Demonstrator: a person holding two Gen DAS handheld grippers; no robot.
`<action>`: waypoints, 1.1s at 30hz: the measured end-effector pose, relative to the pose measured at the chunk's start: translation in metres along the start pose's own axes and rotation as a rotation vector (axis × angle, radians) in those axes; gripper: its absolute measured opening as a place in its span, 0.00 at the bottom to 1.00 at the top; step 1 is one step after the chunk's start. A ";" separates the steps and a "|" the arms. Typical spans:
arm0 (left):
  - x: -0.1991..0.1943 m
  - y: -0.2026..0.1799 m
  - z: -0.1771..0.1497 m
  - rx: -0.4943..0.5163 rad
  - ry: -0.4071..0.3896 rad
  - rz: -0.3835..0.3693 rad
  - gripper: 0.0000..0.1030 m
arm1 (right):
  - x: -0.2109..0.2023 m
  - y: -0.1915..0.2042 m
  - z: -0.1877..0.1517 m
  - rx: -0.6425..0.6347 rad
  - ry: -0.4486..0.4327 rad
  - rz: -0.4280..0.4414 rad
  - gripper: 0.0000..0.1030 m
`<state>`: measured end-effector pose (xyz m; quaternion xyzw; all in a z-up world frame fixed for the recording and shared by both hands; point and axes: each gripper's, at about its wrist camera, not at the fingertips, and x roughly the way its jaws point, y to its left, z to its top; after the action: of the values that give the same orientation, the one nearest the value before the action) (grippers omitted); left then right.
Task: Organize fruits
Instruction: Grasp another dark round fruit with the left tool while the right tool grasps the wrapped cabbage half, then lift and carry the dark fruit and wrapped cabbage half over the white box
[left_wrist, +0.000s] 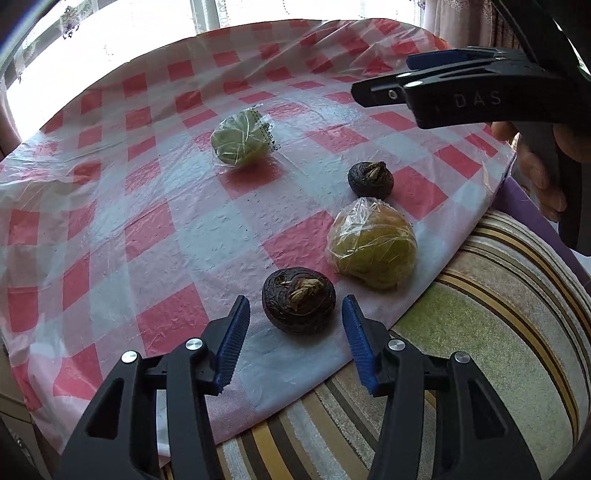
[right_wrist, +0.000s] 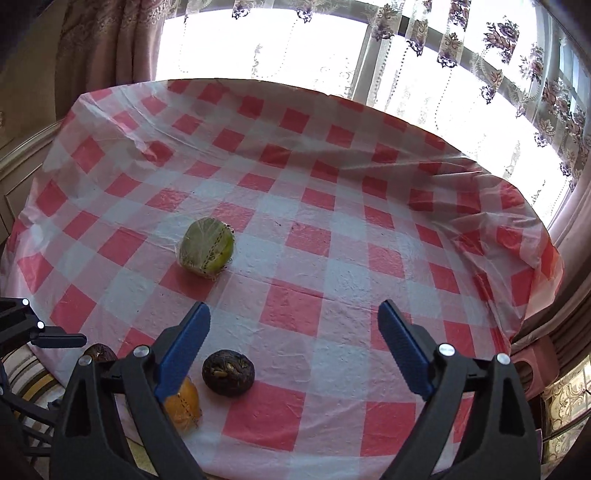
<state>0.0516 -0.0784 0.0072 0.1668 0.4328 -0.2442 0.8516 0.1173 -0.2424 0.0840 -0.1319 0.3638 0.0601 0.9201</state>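
Observation:
On the red-and-white checked tablecloth (left_wrist: 155, 229) lie two dark wrinkled fruits and two plastic-wrapped fruits. My left gripper (left_wrist: 295, 314) is open, its blue pads either side of the near dark fruit (left_wrist: 298, 300) without touching it. Beyond it lie a wrapped yellow-green fruit (left_wrist: 371, 248), a second dark fruit (left_wrist: 370, 180) and a wrapped green fruit (left_wrist: 240, 140). My right gripper (right_wrist: 293, 314) is open and empty above the cloth (right_wrist: 332, 229); it also shows in the left wrist view (left_wrist: 380, 79). Below it are a dark fruit (right_wrist: 228, 373), the wrapped yellow fruit (right_wrist: 183, 404) and the green one (right_wrist: 207, 252).
The table's near edge runs close to the fruits; a striped rug (left_wrist: 480, 350) covers the floor below. A bright window with lace curtains (right_wrist: 461, 55) stands behind the table. The left gripper's body (right_wrist: 37, 332) shows at the left of the right wrist view.

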 end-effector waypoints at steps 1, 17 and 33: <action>0.001 -0.001 0.001 0.007 0.000 0.003 0.48 | 0.005 0.004 0.003 -0.007 0.004 0.005 0.90; -0.003 0.046 -0.005 -0.240 -0.068 0.056 0.39 | 0.068 0.077 0.041 -0.241 0.052 -0.024 0.91; -0.006 0.055 -0.010 -0.292 -0.090 0.050 0.39 | 0.120 0.100 0.047 -0.305 0.165 0.041 0.67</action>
<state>0.0730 -0.0261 0.0099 0.0407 0.4210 -0.1645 0.8911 0.2146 -0.1312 0.0149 -0.2668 0.4275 0.1224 0.8550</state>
